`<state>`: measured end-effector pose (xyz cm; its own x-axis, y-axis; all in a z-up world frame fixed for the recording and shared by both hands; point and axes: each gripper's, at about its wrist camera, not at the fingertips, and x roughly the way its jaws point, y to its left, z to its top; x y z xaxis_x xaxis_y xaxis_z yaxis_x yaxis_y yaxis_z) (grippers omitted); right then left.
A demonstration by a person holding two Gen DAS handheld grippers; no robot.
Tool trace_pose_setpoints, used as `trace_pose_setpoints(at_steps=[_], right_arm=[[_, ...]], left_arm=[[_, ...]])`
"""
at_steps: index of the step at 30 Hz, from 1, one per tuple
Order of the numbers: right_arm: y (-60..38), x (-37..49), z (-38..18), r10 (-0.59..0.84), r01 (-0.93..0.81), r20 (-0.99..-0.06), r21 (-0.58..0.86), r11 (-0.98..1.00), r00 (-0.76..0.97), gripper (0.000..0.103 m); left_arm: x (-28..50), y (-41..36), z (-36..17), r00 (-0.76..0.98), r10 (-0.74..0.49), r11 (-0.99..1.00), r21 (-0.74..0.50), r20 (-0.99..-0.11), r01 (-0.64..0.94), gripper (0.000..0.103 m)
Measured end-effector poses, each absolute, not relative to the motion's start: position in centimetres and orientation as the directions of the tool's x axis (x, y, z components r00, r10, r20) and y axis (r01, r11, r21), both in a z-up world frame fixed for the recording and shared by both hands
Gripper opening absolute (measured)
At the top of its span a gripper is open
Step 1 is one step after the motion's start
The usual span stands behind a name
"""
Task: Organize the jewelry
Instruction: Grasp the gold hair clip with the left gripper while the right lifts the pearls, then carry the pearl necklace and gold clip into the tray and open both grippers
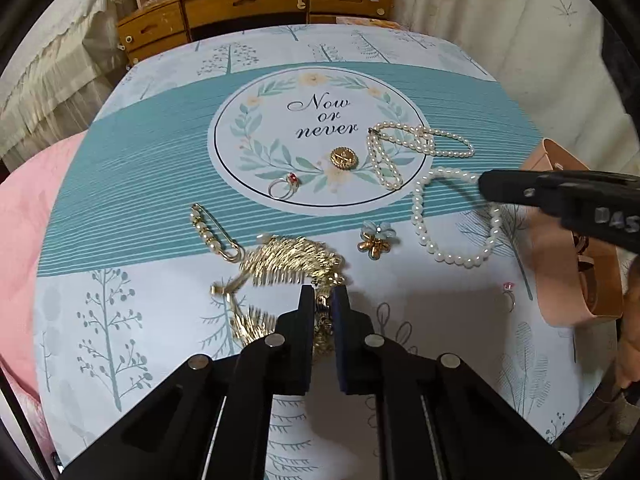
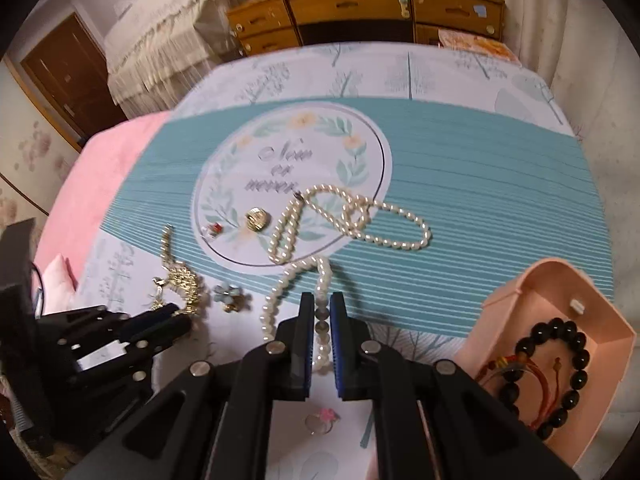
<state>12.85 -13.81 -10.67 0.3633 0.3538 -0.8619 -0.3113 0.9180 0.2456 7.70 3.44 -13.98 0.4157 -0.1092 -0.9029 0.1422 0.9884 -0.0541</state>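
My left gripper [image 1: 323, 294] is shut on a gold fringe necklace [image 1: 288, 264] that lies bunched on the printed tablecloth; the same gripper [image 2: 176, 322] shows at the left of the right wrist view. My right gripper [image 2: 322, 300] is shut on a bracelet of large white pearls [image 2: 280, 292], whose loop [image 1: 452, 216] trails onto the cloth; this gripper [image 1: 486, 188] reaches in from the right in the left wrist view. A pink jewelry box [image 2: 568, 312] at the right holds a dark bead bracelet [image 2: 560, 368] and red cords.
On the cloth lie a long pearl strand [image 1: 404, 148], a gold button brooch [image 1: 343, 157], a red-stone ring [image 1: 285, 186], a pearl safety pin [image 1: 216, 232], a blue flower brooch [image 1: 376, 238] and a pink-flower ring [image 2: 322, 420]. A wooden dresser [image 1: 256, 8] stands behind.
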Motion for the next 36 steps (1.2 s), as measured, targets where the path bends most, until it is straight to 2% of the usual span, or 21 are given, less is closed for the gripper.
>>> trace_pose_setpoints(at_steps=[12, 21, 30, 36], right_arm=[[-18.4, 9.3, -3.7, 0.440, -0.309, -0.736, 0.320, 0.896, 0.514, 0.008], [-24.0, 5.4, 0.5, 0.421, -0.275, -0.644, 0.320, 0.907, 0.639, 0.008], [-28.9, 4.3, -1.2, 0.370, -0.190, -0.669, 0.328, 0.925, 0.645, 0.008], [-29.8, 5.2, -4.0, 0.353, -0.167, -0.726, 0.317, 0.933, 0.591, 0.008]], left_arm=[[5.9, 2.3, -8.8, 0.504, -0.125, 0.985, -0.048, -0.855, 0.164, 0.006], [4.2, -3.1, -4.3, 0.552, -0.210, 0.955, -0.048, -0.807, 0.294, 0.005], [3.2, -11.6, -2.9, 0.531, -0.306, 0.885, -0.031, -0.790, 0.464, 0.004], [3.7, -14.7, -3.4, 0.513, -0.317, 0.871, -0.030, -0.798, 0.491, 0.004]])
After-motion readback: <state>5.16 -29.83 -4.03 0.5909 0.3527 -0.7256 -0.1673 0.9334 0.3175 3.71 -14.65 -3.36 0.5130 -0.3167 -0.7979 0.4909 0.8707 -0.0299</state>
